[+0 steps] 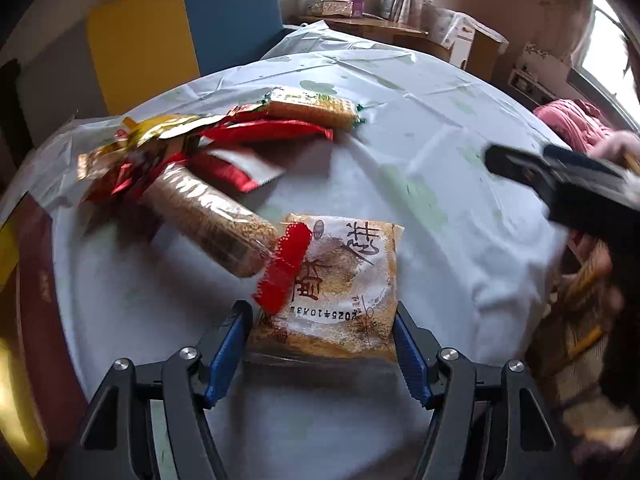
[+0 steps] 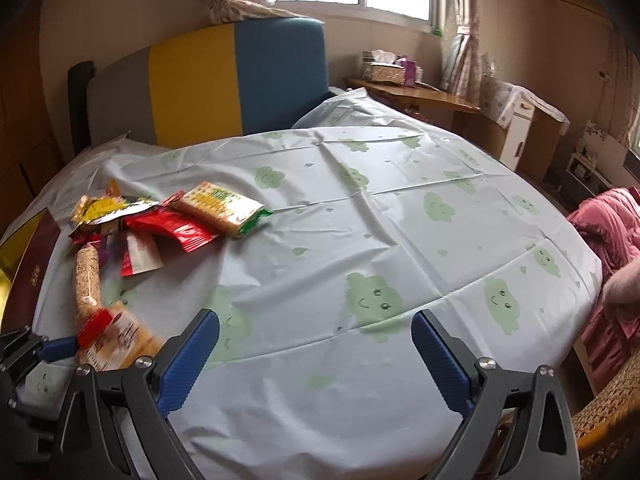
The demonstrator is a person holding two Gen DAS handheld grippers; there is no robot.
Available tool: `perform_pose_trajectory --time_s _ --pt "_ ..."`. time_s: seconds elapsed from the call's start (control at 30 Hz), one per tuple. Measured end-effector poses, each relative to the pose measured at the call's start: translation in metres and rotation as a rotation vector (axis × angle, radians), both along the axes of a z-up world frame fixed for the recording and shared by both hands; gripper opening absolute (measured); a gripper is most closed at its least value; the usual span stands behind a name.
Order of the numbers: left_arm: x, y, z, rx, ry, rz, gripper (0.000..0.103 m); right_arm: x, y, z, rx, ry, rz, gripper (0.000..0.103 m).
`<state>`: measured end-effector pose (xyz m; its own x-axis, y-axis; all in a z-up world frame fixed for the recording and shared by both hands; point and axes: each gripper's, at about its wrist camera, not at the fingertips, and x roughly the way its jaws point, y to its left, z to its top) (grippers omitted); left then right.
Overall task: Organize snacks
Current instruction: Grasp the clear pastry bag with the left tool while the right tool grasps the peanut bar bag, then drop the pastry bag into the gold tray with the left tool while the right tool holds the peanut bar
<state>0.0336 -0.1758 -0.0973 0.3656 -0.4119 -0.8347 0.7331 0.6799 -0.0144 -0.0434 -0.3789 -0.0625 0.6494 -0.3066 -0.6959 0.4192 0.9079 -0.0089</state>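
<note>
A clear pack of tan pastry (image 1: 340,272) with a red label lies on the pale tablecloth (image 1: 440,140). Its near end sits between the blue pads of my left gripper (image 1: 320,336), which press on both its sides. The right wrist view shows the same pack (image 2: 120,340) at the lower left. A long tube of crackers (image 1: 208,220) lies just left of the pack. Behind it is a pile of red and gold snack bags (image 1: 160,140) and a green-yellow cracker pack (image 1: 312,110). My right gripper (image 2: 316,318) hovers open over bare cloth, holding nothing.
A red and gold box (image 1: 36,280) lies at the table's left edge. A wicker chair (image 2: 608,412) and a pink garment (image 2: 608,232) stand at the right edge. A yellow-blue headboard (image 2: 224,76) and a wooden desk (image 2: 416,96) are behind the table.
</note>
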Motion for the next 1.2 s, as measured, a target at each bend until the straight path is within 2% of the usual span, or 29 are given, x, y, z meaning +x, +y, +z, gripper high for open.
perform_pose_trajectory --time_s 0.27,0.33,0.37,0.43,0.5,0.63,0.73,0.83,0.9,1.13,1.2 --pt "-0.029 0.051 -0.003 -0.022 -0.041 0.033 0.069 0.026 0.035 -0.002 0.046 0.056 0.178 0.083" --pt "-0.034 0.058 -0.001 -0.026 -0.046 0.03 0.069 0.04 0.043 -0.003 0.135 0.083 0.25 0.071" --pt "-0.036 0.06 -0.002 -0.025 -0.053 0.028 0.069 0.046 0.046 -0.003 0.184 0.09 0.282 0.06" --pt "-0.037 0.061 -0.002 -0.023 -0.063 0.024 0.069 0.065 0.058 -0.003 0.308 0.109 0.368 0.056" --pt "-0.039 0.063 -0.001 -0.023 -0.069 0.023 0.069 0.08 0.072 -0.004 0.382 0.137 0.446 0.049" --pt "-0.041 0.068 -0.002 -0.033 -0.072 0.027 0.069 0.112 0.118 -0.013 0.446 0.222 0.592 0.047" --pt "-0.044 0.069 -0.003 -0.039 -0.074 0.033 0.069 0.131 0.145 -0.026 0.447 0.291 0.637 0.047" --pt "-0.045 0.071 -0.004 -0.049 -0.072 0.039 0.069 0.144 0.161 -0.033 0.48 0.316 0.676 0.047" --pt "-0.046 0.072 -0.004 -0.058 -0.068 0.042 0.069 0.148 0.169 -0.036 0.485 0.327 0.691 0.044" --pt "-0.047 0.07 -0.005 -0.074 -0.066 0.051 0.069 0.159 0.178 -0.046 0.594 0.34 0.692 0.04" --pt "-0.047 0.071 -0.005 -0.077 -0.065 0.053 0.068 0.162 0.175 -0.046 0.594 0.337 0.691 0.038"
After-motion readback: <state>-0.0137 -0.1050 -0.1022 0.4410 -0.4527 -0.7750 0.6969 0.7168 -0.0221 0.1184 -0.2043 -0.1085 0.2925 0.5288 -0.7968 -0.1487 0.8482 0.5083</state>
